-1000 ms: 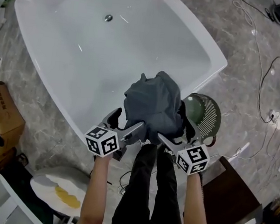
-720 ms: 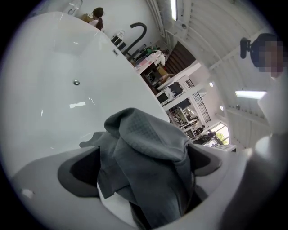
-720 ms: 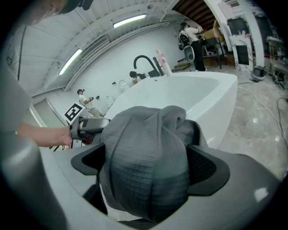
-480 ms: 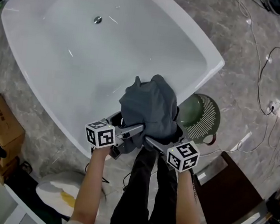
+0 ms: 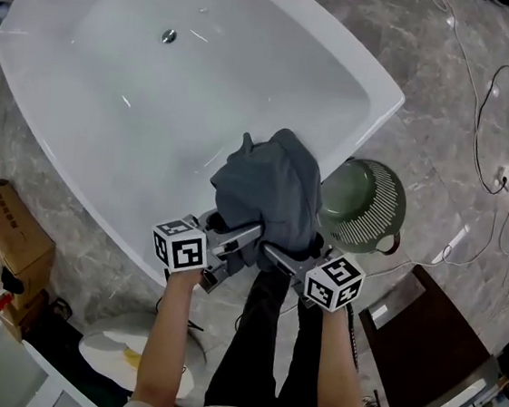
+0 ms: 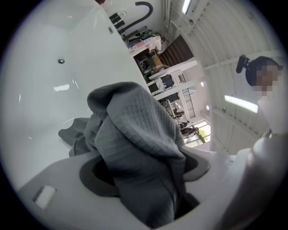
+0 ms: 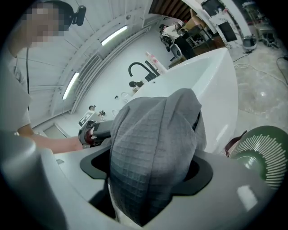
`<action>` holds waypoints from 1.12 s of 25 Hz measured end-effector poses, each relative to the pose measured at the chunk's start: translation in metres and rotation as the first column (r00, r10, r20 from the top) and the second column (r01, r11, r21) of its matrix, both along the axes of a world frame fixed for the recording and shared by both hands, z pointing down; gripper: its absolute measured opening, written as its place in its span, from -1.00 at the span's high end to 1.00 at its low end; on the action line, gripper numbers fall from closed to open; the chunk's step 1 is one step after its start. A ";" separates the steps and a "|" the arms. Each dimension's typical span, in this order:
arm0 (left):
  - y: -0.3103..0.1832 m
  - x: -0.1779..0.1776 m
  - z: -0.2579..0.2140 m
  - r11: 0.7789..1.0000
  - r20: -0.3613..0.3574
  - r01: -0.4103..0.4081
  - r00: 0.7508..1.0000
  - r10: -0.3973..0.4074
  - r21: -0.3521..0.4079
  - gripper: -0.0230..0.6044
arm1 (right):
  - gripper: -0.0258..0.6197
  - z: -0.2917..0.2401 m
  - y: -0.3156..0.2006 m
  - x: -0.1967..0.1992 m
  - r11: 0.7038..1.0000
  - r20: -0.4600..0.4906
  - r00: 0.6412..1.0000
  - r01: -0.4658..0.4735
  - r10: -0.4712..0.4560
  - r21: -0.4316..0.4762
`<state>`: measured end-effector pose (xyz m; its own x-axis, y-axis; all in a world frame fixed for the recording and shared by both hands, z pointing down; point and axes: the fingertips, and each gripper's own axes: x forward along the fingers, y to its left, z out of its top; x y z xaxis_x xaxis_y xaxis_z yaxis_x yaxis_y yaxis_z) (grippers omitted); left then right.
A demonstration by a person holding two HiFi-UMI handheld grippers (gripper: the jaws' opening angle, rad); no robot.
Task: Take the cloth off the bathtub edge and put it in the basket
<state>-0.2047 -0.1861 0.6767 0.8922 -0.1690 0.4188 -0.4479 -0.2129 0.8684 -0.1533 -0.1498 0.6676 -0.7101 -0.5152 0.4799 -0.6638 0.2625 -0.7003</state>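
Note:
A grey waffle-weave cloth (image 5: 270, 186) lies bunched over the near rim of the white bathtub (image 5: 373, 120). Its lower end hangs down outside the rim. My left gripper (image 5: 231, 232) has just been closing and holds the cloth's left lower fold; in the left gripper view the cloth (image 6: 135, 148) fills the gap of that gripper (image 6: 144, 179). My right gripper (image 5: 293, 248) has also just been closing, and it grips the right lower fold (image 7: 153, 148). A round green slatted basket (image 5: 364, 206) stands on the floor just right of the cloth, and the basket (image 7: 263, 152) also shows in the right gripper view.
The person's black trouser legs (image 5: 262, 336) stand close to the tub. A cardboard box (image 5: 4, 233) sits at the left and a dark brown stool (image 5: 421, 345) at the right. Cables (image 5: 504, 181) trail over the marble floor. A black faucet (image 7: 139, 67) rises at the tub's far end.
Both grippers have moved in toward the tub rim and their jaws have closed round the cloth's hanging end. The cloth is still on the rim.

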 end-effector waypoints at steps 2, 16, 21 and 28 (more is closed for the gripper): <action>0.003 0.005 -0.009 0.999 0.039 -0.017 0.999 0.016 0.038 -0.22 | -0.15 -0.004 0.004 0.003 1.000 -0.012 1.000 -0.003 0.003 0.015; 0.024 0.065 -0.054 0.976 0.117 0.057 0.990 -0.082 0.208 0.27 | 0.18 -0.043 0.028 0.070 0.986 -0.082 0.996 -0.010 0.024 0.169; 0.040 0.102 -0.058 0.977 0.106 0.019 0.993 -0.042 0.213 0.30 | 0.22 -0.047 0.046 0.104 0.983 -0.077 0.995 -0.051 0.066 0.177; 0.060 0.154 -0.052 0.977 0.083 -0.027 0.997 0.010 0.212 0.31 | 0.25 -0.043 0.070 0.154 0.979 -0.086 0.989 -0.101 0.118 0.176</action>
